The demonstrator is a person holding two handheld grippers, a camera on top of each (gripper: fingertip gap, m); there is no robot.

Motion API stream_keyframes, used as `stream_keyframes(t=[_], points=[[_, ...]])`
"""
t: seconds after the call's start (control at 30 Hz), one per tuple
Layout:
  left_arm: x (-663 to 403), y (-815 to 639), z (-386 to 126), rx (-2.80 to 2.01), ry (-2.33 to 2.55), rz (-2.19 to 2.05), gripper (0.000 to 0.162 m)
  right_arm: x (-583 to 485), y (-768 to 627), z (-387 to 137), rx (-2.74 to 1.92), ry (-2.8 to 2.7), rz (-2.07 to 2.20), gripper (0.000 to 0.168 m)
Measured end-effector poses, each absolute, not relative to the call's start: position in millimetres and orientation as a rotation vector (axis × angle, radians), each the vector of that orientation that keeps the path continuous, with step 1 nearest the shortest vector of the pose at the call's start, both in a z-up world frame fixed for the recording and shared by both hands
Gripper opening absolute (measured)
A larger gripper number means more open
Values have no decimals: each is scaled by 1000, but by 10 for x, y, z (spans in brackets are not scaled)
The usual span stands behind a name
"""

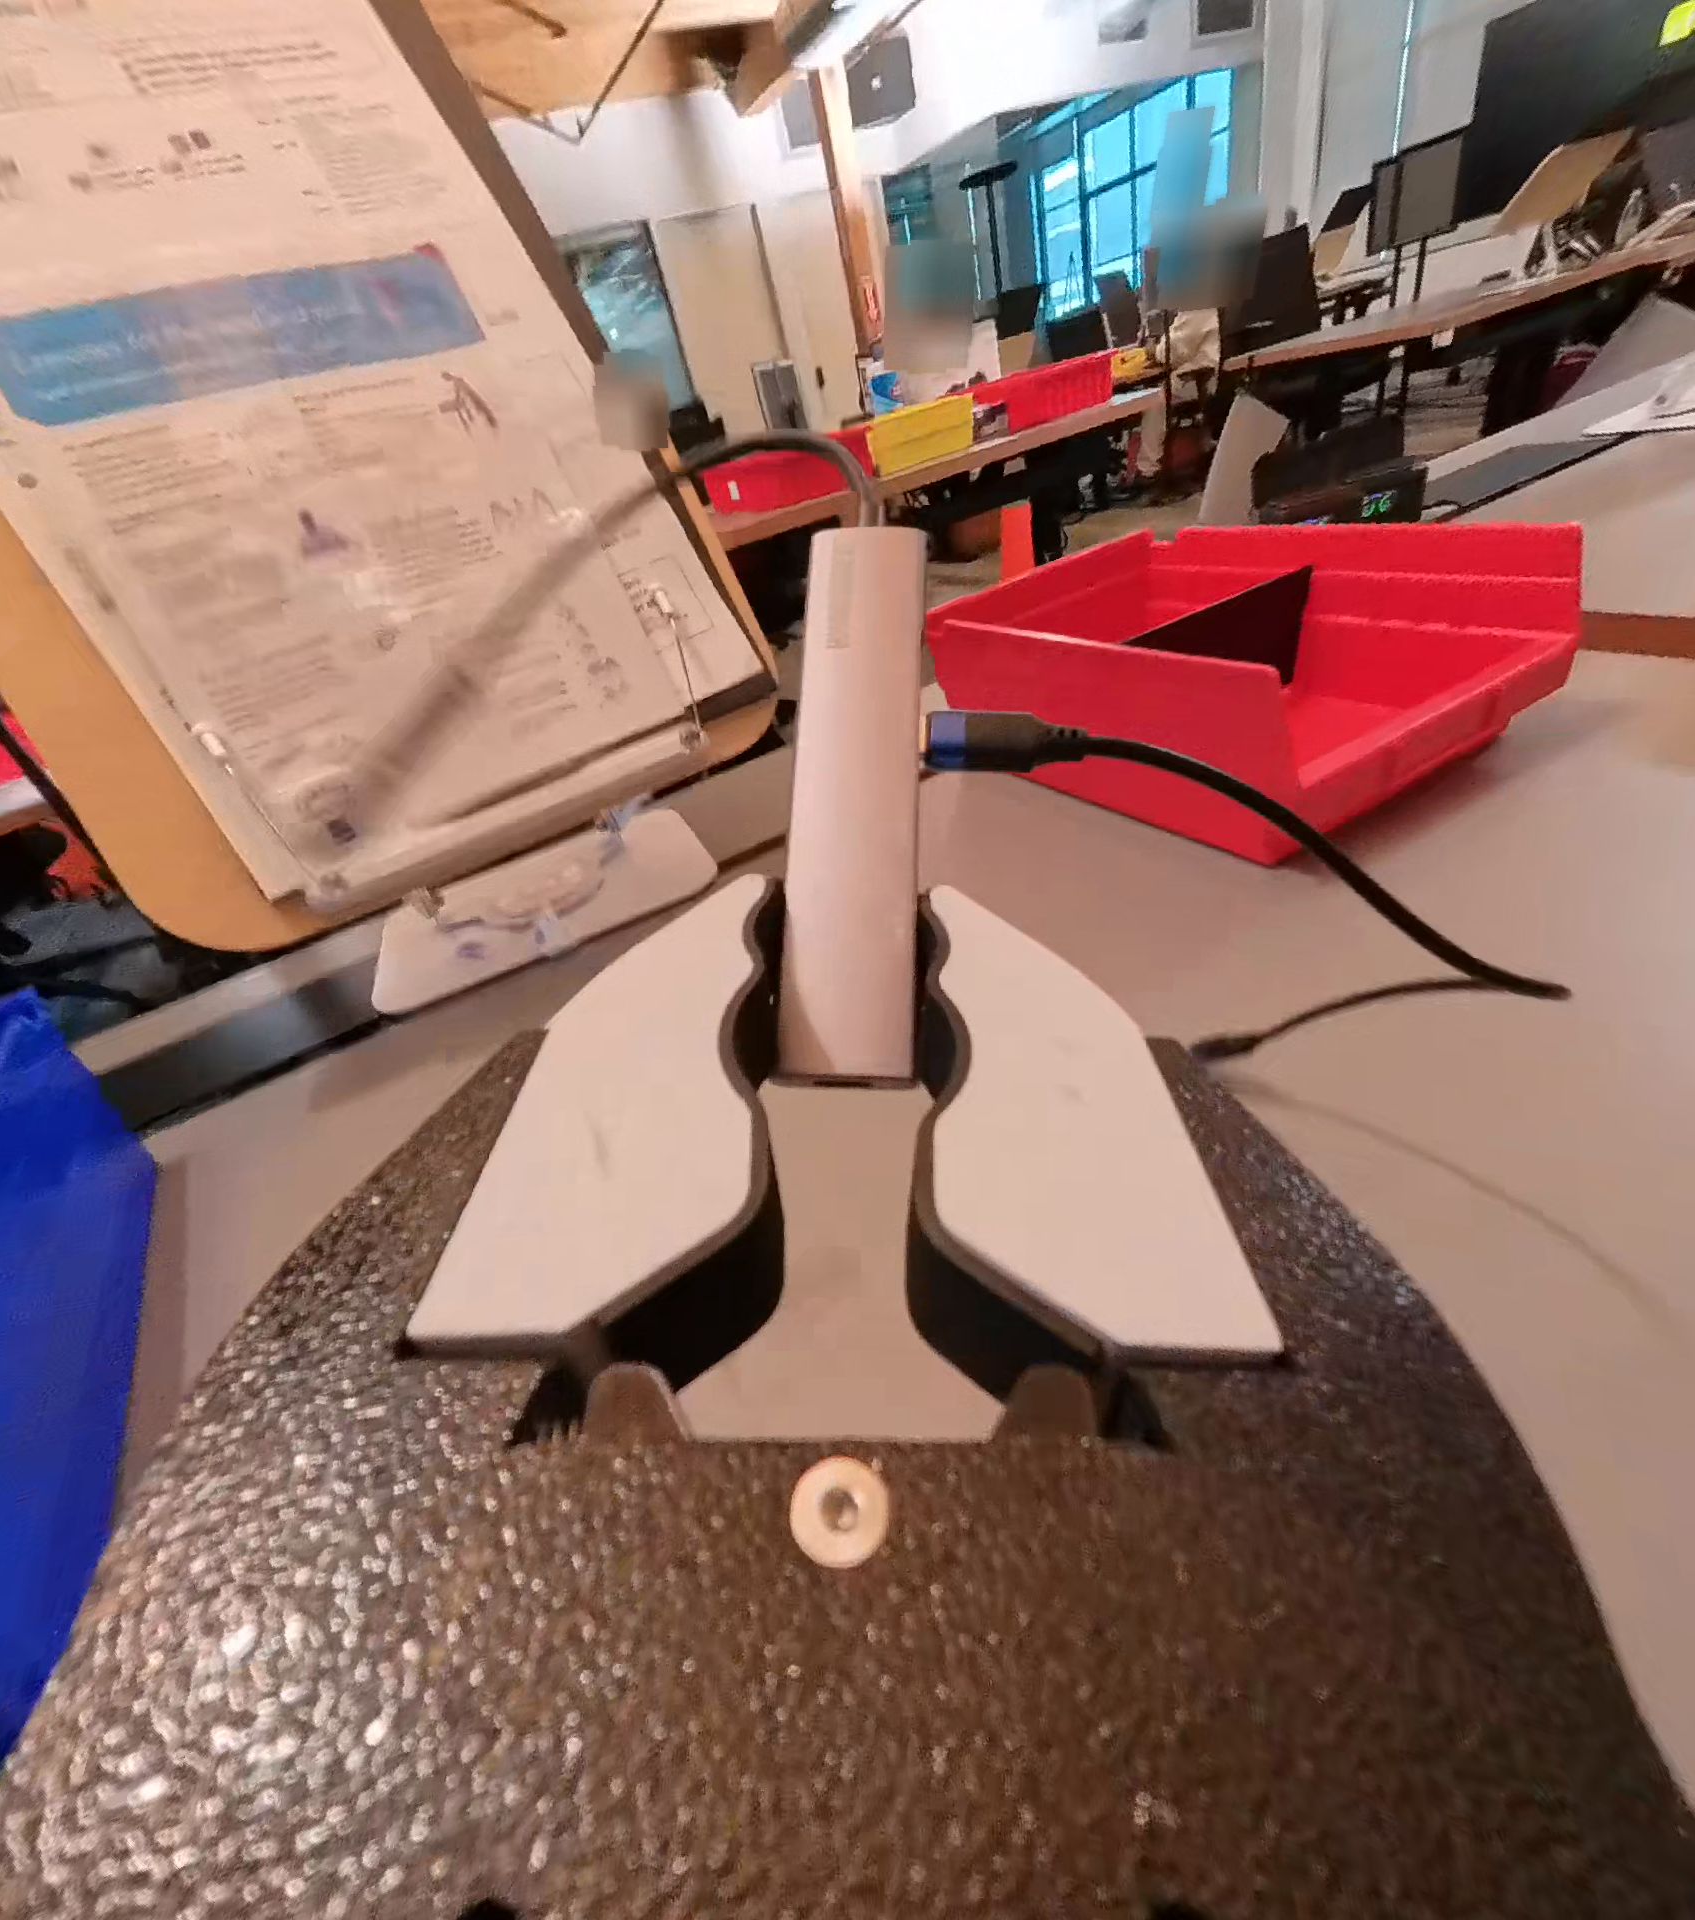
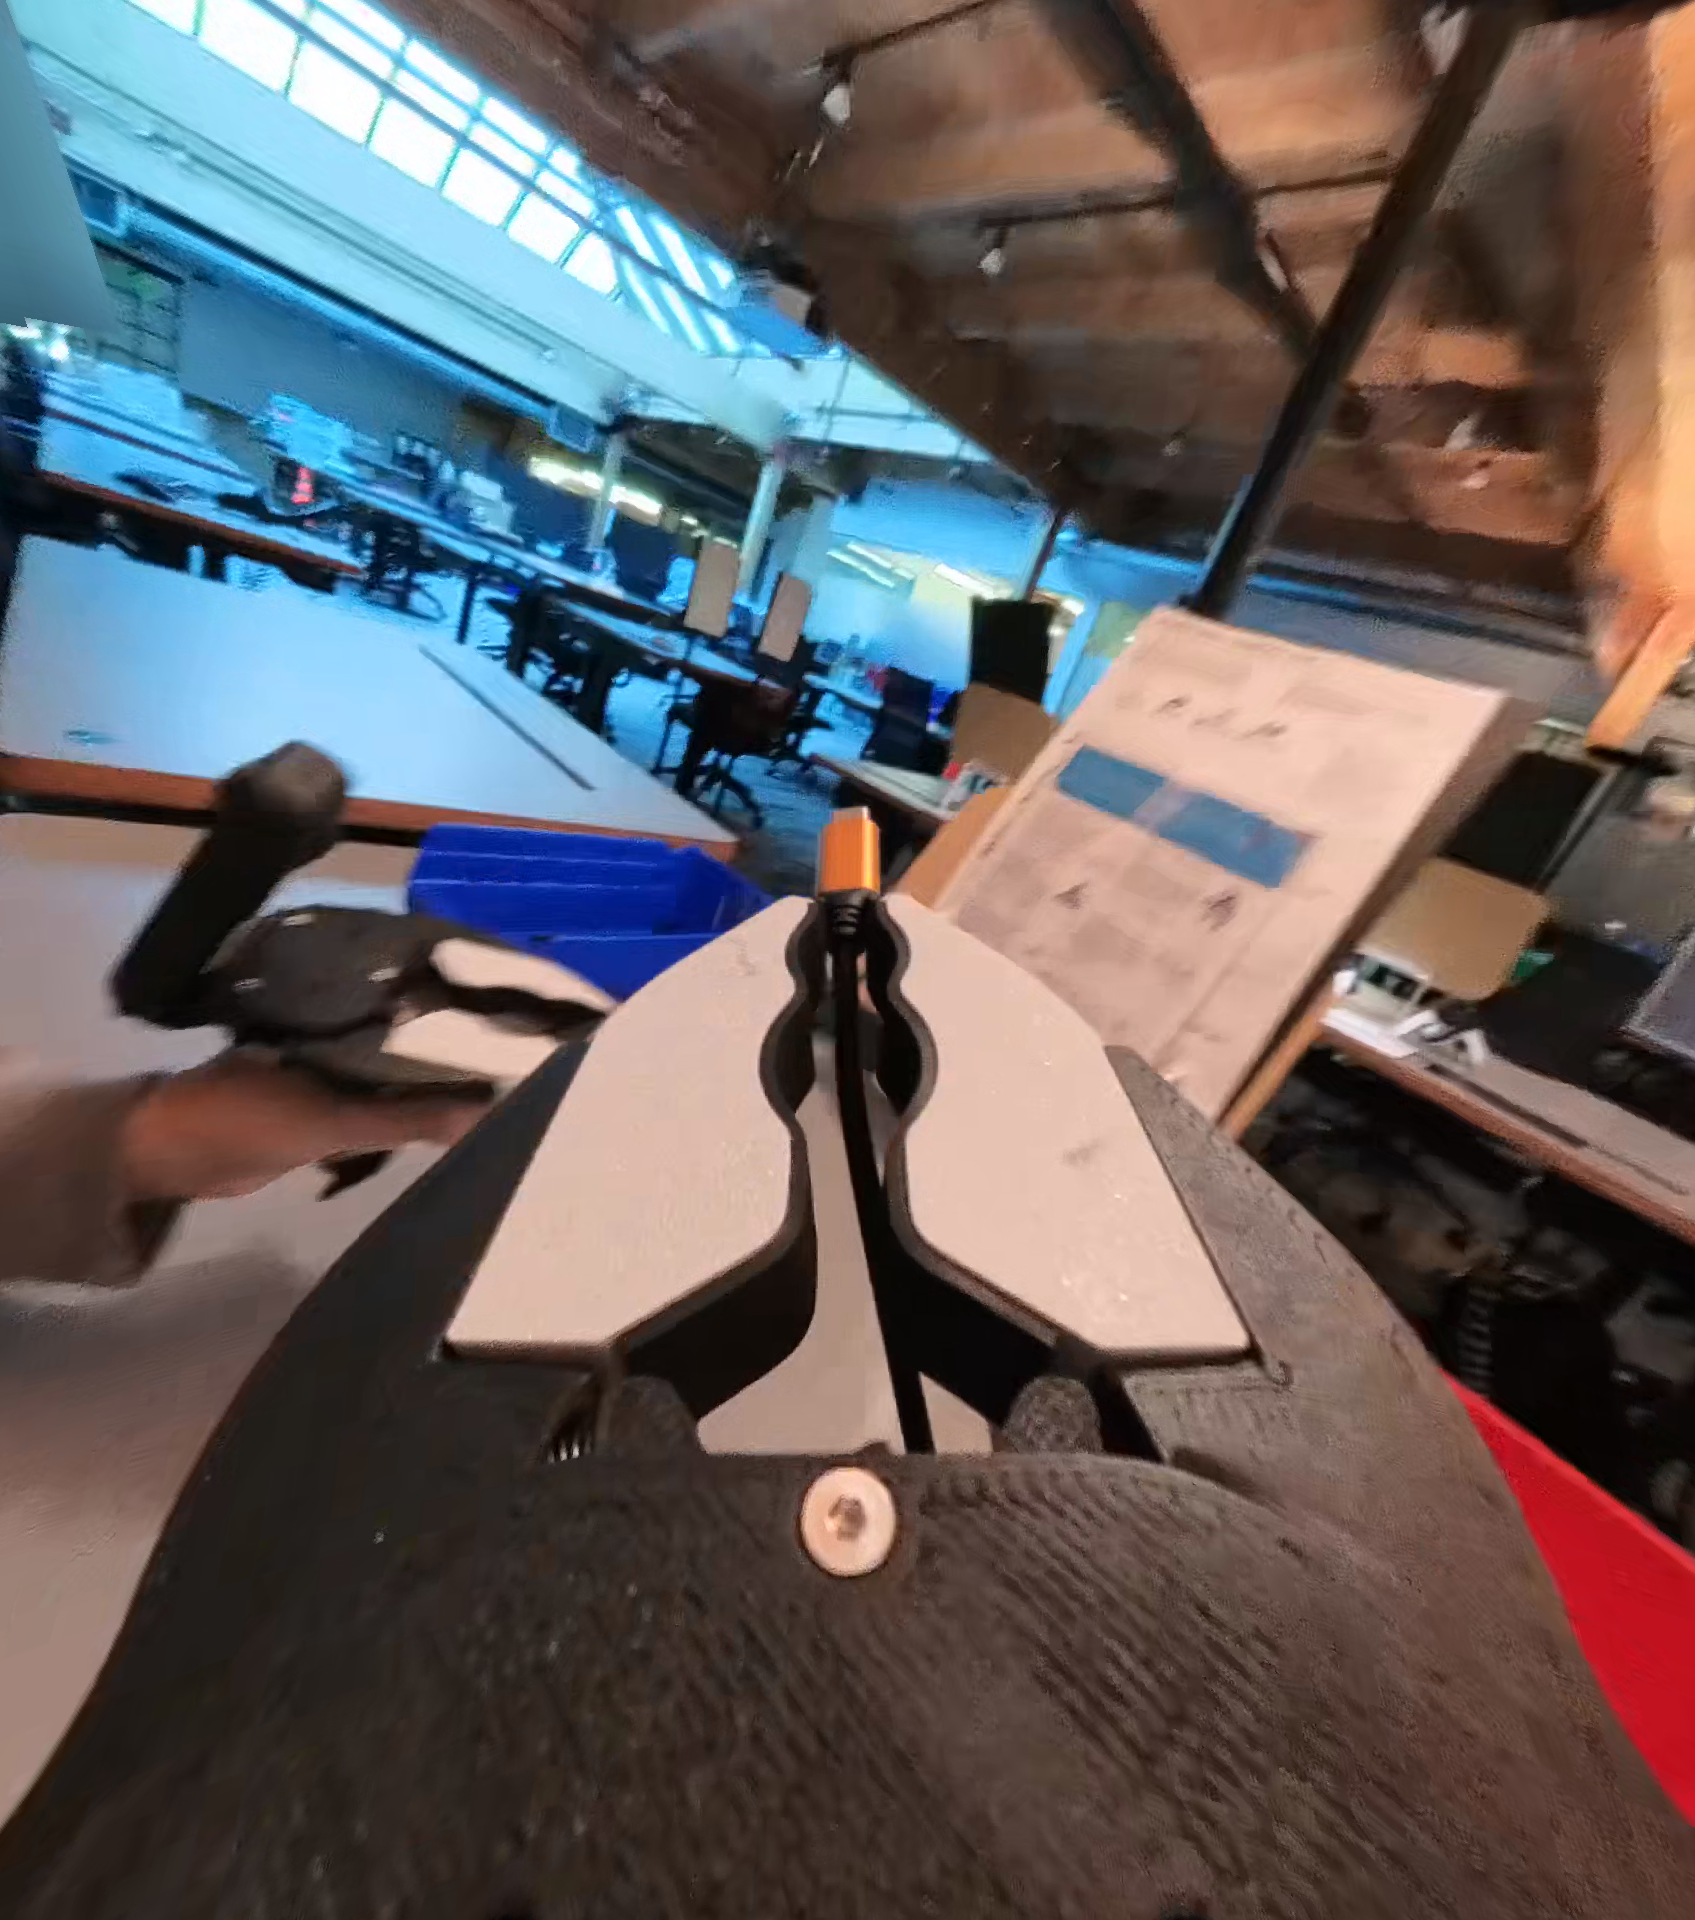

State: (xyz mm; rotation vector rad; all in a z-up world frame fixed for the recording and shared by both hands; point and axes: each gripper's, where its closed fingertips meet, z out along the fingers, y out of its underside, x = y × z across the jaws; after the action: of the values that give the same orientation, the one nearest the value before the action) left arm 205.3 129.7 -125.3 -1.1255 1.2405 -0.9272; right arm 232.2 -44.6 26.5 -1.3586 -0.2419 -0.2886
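on your left wrist view, far left edge, there's a blue bin [image 1: 1,1351] low in the frame, and above it a printed sheet on a clear stand [image 1: 303,520] leaning back across the upper left. centre frame, your left gripper [image 1: 848,935] is clamped narrow on a silver hub [image 1: 853,810], the slim body standing up out of the fingertips with its own dark lead curling off the top end. just right of it, a blue-collared plug [image 1: 968,740] sits in the hub's side, and its black cable [image 1: 1342,873] droops down to the grey table [image 1: 1445,1195] at the right. behind that cable, upper right of centre, a red bin [image 1: 1342,727] rests on the table with a dark divider inside. over to your right wrist view: at the left, the left gripper [image 2: 469,997] shows blurred, held by a hand [image 2: 219,1122], with the blue bin [image 2: 594,894] just past it. dead centre, your right gripper [image 2: 848,925] is pinched nearly shut on a black cord [image 2: 858,1143], the orange-collared plug [image 2: 848,857] poking up clear of the tips. to the right, the printed sheet [image 2: 1217,831] leans back, and a slice of red bin [image 2: 1674,1662] fills the lower right corner.
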Motion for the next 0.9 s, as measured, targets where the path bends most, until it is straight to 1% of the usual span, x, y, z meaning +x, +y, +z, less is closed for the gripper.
stream_keyframes(t=[0.1,0.17,0.27,0.37,0.43,0.5,0.63,0.67,0.73,0.8,0.83,0.9], points=[[1989,1305,-1429,-1196,1255,-968,23,3036,-493,559,-1311,-199,-433,8],[1938,1249,-1557,-1222,1269,-1018,23,3519,-464,659,-1273,-182,-537,8],[1861,1147,-1732,-1248,1302,-1016,23,4227,-391,655,-1256,-134,-655,8],[1803,1083,-1856,-1271,1308,-996,23,4781,-342,460,-1260,-39,-684,8],[1769,1055,-1883,-1267,1309,-1005,23,5003,-298,222,-1272,2,-684,7],[1737,1071,-1888,-1266,1308,-992,23,5208,-241,-194,-1356,72,-714,8],[1685,1121,-1883,-1261,1318,-985,23,5285,-102,-1400,-1815,19,-643,7],[1675,1131,-1888,-1255,1324,-983,23,5305,-136,-1608,-1910,26,-658,12],[1668,1153,-1910,-1251,1332,-971,23,5360,-255,-1863,-2079,107,-697,49],[1678,1170,-1943,-1259,1335,-957,23,5298,-364,-1891,-2165,165,-707,79],[1687,1183,-1954,-1263,1328,-954,23,5254,-414,-1818,-2149,208,-724,87],[1717,1198,-1968,-1281,1308,-977,23,5046,-447,-1578,-2037,276,-684,90]])
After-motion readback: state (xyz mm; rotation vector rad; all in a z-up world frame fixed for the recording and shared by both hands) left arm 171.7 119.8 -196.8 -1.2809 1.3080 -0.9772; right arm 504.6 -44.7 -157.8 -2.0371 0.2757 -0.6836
